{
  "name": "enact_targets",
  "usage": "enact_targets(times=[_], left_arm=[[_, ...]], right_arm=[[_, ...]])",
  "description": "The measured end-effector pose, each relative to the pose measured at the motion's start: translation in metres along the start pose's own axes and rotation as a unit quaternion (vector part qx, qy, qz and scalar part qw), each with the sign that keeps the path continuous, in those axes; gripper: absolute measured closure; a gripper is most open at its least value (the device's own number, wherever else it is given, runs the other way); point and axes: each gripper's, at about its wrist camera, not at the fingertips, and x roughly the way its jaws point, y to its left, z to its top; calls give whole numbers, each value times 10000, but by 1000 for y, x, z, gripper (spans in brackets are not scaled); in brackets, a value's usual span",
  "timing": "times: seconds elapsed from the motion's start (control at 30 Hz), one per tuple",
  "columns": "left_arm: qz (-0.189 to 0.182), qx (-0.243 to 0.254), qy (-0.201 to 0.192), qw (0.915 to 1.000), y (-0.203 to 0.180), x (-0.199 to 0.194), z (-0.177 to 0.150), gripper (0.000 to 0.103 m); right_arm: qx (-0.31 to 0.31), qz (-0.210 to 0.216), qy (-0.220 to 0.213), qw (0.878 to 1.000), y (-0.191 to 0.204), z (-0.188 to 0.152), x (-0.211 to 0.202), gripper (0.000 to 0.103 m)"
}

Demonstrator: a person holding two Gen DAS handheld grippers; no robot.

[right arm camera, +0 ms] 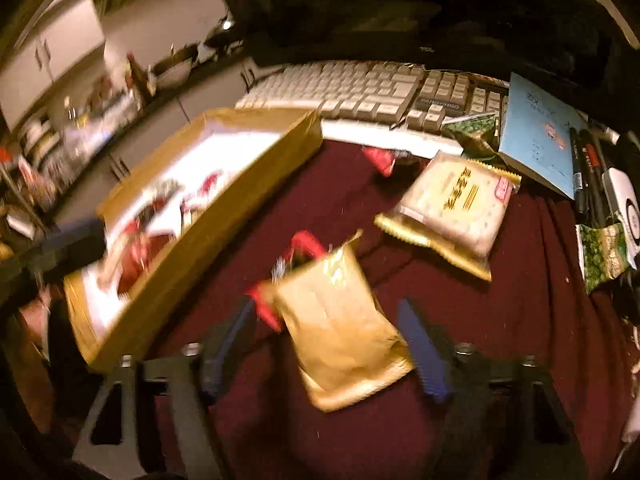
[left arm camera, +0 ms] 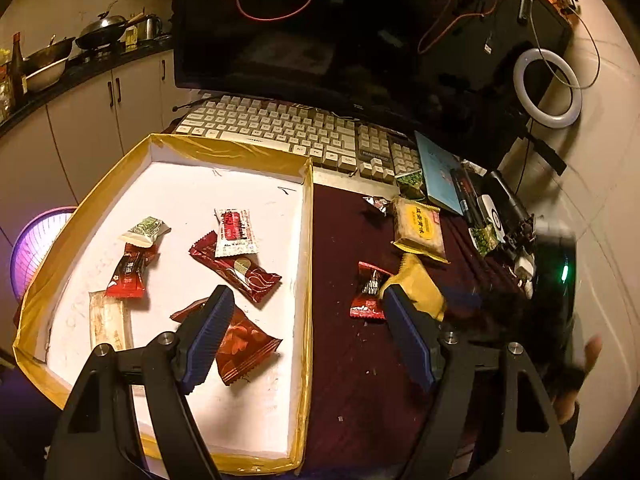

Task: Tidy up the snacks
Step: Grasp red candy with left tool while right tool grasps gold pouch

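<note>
A shallow white tray with yellow taped rim (left arm camera: pixel 308 216) holds several snack packets, mostly red ones (left arm camera: pixel 236 270). My left gripper (left arm camera: pixel 308 312) is open and empty, hovering over the tray's right wall. On the dark red cloth lie a gold packet (left arm camera: pixel 420 286), a small red packet (left arm camera: pixel 368 290) and a yellow cracker pack (left arm camera: pixel 420 226). My right gripper (right arm camera: pixel 326 320) is open, its fingers on either side of the gold packet (right arm camera: pixel 340 320), not closed on it. The red packet (right arm camera: pixel 266 304) lies partly under it. The cracker pack (right arm camera: pixel 456 204) lies beyond. The tray (right arm camera: pixel 224 196) is left.
A keyboard (left arm camera: pixel 280 128) and a dark monitor (left arm camera: pixel 320 32) stand behind the tray. A blue booklet (left arm camera: pixel 438 174), pens, green snack packets (right arm camera: pixel 602 254) and a ring light (left arm camera: pixel 548 88) crowd the right side. Kitchen cabinets with pans are at the far left.
</note>
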Motion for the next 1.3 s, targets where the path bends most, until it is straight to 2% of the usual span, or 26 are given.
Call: enact_targets(times=[0.03,0.1,0.23,0.3,0.4,0.5,0.57,0.63,0.7,0.8,0.9,1.0,1.03,1.1,1.2,1.3], left_arm=[[-11,-24,5,10000,0,1,0,26],[-22,-3,57,10000,-2,4,1,26],[-116,224,138,9996,-17,11,3,26],[-186,401,170,9989,-29,18,7,26],[-199,805,626,9946,-50,45,12,27],[-16,1247,793,9890,-69,68,16,42],[165,1465,958,9844,-77,82,17,48],[270,1620,1146,9798,-82,96,16,62],[363,1685,1349,9757,-83,108,14,71],[468,1834,1592,9689,-89,118,9,71],[560,1931,1685,9650,-90,123,4,78],[584,2022,1600,9644,-92,122,2,81],[578,2046,1553,9647,-92,119,1,81],[471,1895,1309,9720,-89,107,4,81],[18,1403,913,9859,-73,70,12,81],[-212,872,493,9947,-46,26,19,81]], right_arm=[[-6,-75,66,10000,1,-3,1,55],[84,-159,8,9998,-2,-8,-2,58],[590,75,-412,9974,-28,-14,-25,58],[1060,174,-654,9921,-46,-13,-32,58],[1541,166,-895,9839,-64,-8,-32,58],[1815,290,-1026,9776,-74,-9,-28,58],[1953,353,-1043,9745,-79,-12,-25,58],[2031,336,-1082,9726,-83,-15,-26,58],[2091,377,-1087,9711,-84,-15,-26,58],[2103,379,-1068,9710,-85,-13,-23,58],[2099,429,-1078,9708,-84,-15,-23,58],[2050,439,-1085,9717,-83,-15,-24,58],[2026,437,-1100,9721,-82,-15,-24,58],[2002,451,-1156,9719,-81,-16,-26,58],[1984,512,-1258,9707,-80,-18,-31,58],[1978,617,-1345,9690,-72,-19,-40,58]])
